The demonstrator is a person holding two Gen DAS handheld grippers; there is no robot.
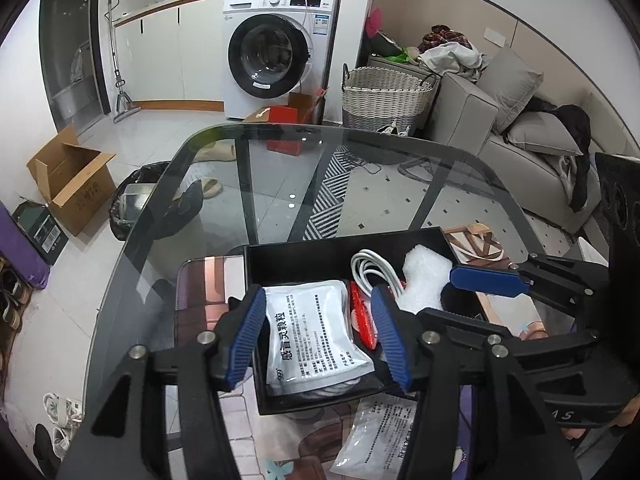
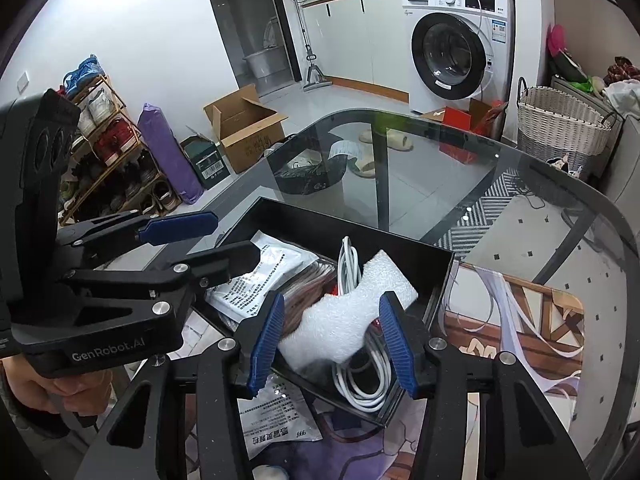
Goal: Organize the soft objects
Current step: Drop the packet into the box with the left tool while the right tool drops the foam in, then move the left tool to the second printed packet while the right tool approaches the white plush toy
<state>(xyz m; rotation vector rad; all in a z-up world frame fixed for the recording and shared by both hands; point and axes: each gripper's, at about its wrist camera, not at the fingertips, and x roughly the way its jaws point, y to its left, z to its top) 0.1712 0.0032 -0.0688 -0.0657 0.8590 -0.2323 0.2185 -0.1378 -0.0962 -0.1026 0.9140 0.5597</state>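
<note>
A black tray (image 1: pixel 304 248) (image 2: pixel 436 280) sits on the glass table and holds soft items. A white medicine pouch (image 1: pixel 312 332) (image 2: pixel 256 280) lies in it, beside a red packet (image 1: pixel 362 320), a coiled white cable (image 1: pixel 374 270) (image 2: pixel 360 380) and a white foam piece (image 1: pixel 424 280) (image 2: pixel 348 316). My left gripper (image 1: pixel 320 340) is open, its pads on either side of the pouch. My right gripper (image 2: pixel 332 344) is open, straddling the foam piece. A second white pouch (image 1: pixel 376 436) (image 2: pixel 276 416) lies on the mat outside the tray.
A printed mat (image 2: pixel 520 320) lies under the tray on the glass table (image 1: pixel 360 176). Beyond the table stand a washing machine (image 1: pixel 276 48), a woven basket (image 1: pixel 386 100), a sofa (image 1: pixel 520 120), a cardboard box (image 1: pixel 72 180) and a shoe rack (image 2: pixel 104 152).
</note>
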